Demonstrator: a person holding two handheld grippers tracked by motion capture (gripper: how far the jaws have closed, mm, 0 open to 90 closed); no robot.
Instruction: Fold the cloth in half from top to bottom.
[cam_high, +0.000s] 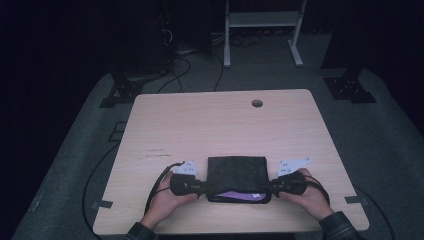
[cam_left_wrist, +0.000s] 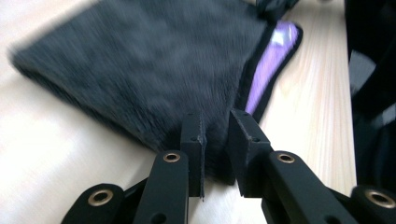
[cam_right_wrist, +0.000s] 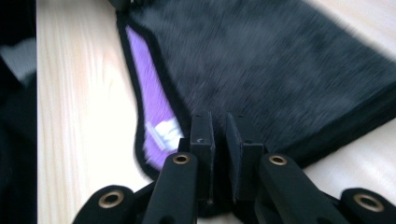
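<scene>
A dark fuzzy pouch (cam_high: 237, 173) lies near the table's front edge, its near side gaping to show a purple lining (cam_high: 240, 195). My left gripper (cam_high: 204, 188) is shut on the pouch's near left corner; in the left gripper view the jaws pinch the dark fabric (cam_left_wrist: 154, 70) with the purple lining (cam_left_wrist: 273, 60) off to the right. My right gripper (cam_high: 271, 187) is shut on the near right corner; in the right gripper view the fabric (cam_right_wrist: 261, 60) sits between the jaws, and the purple lining (cam_right_wrist: 152, 107) with a small white tag (cam_right_wrist: 163, 130) lies at left.
The light wooden table (cam_high: 220, 125) has a round cable hole (cam_high: 257, 103) at the back. Cables trail from both grippers off the front corners. Beyond the table stand a white frame (cam_high: 262, 30) and dark stands on grey floor.
</scene>
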